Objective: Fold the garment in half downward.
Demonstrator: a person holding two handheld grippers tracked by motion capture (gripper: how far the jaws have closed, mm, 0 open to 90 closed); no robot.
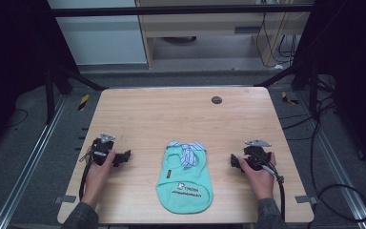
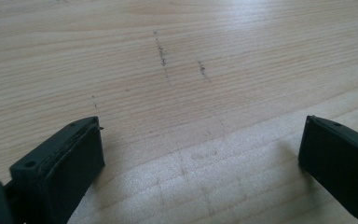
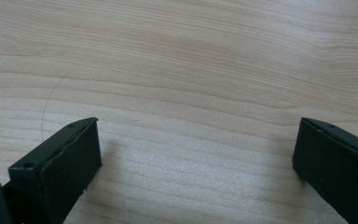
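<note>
Small mint-green pet shirt (image 1: 185,183) lies flat on the wooden bench (image 1: 171,114), near the front edge at centre, with a striped blue-white collar bow at its top and a white logo print low on the body. Left gripper (image 1: 123,156) rests on the bench well left of it, fingers (image 2: 60,163) spread wide, holding nothing. Right gripper (image 1: 233,160) sits to its right, fingers (image 3: 58,168) equally wide, empty. Dark round grommet (image 1: 216,99) at the far side.
</note>
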